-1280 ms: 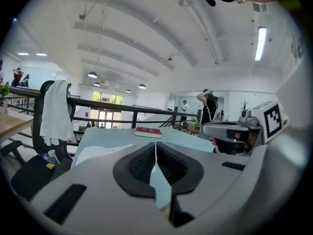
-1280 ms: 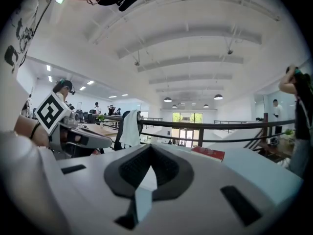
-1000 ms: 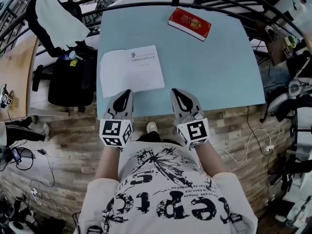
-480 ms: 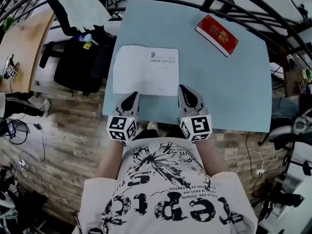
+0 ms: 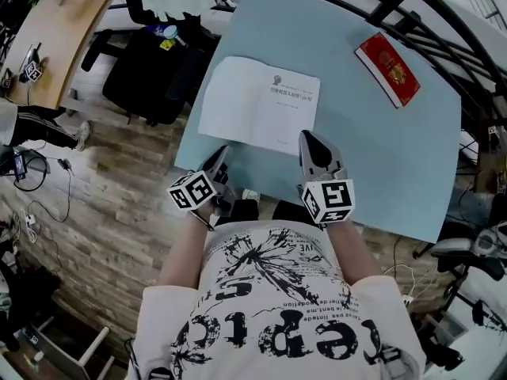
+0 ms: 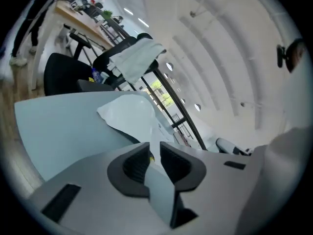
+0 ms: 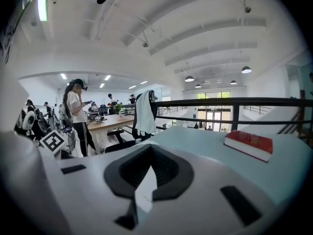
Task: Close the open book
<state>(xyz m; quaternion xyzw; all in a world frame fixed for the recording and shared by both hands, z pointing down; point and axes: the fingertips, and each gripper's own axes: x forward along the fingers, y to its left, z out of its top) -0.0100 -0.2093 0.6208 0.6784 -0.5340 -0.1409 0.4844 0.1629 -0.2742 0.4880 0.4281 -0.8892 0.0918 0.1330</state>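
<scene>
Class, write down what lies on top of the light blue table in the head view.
An open white book and a closed red book lie on the table. Whatever is beneath either book is covered and cannot be seen.

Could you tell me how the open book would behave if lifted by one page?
The open book looks thin and flat, so probably light. One page edge curls off the table, so it likely flops. It may slide on the smooth table.

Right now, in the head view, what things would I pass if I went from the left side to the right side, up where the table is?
Black office chair → open white paper book → closed red book.
</scene>
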